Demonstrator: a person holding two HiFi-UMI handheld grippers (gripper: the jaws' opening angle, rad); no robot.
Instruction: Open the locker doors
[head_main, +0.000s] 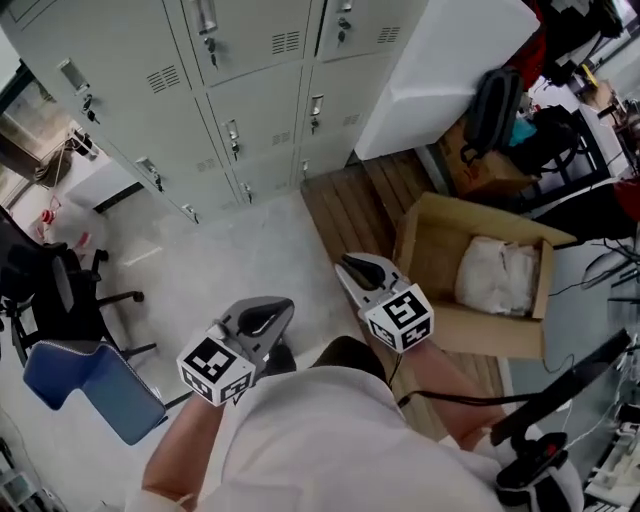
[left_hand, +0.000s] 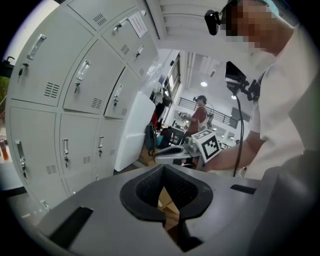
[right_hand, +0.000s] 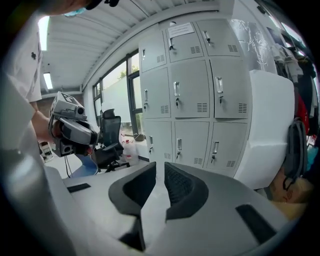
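Bank of pale grey metal lockers (head_main: 250, 95) at 11 o'clock, well apart, handles (head_main: 233, 138) upright | grey right gripper (head_main: 360, 270) nearer (slightly) than grey left gripper (head_main: 265, 318) | both jaws together, empty

We wear a white short-sleeved shirt (head_main: 320, 440), and a small black camera (left_hand: 212, 21) is mounted at the head. Our left gripper (head_main: 272, 305) and right gripper (head_main: 349, 264) are smooth grey shells with black, finely ribbed pads (right_hand: 181, 188). Each carries a white cube (head_main: 400, 318) printed with black square markers. A thin black cable (head_main: 450, 400) trails from the right gripper, and another runs down the shirt front.
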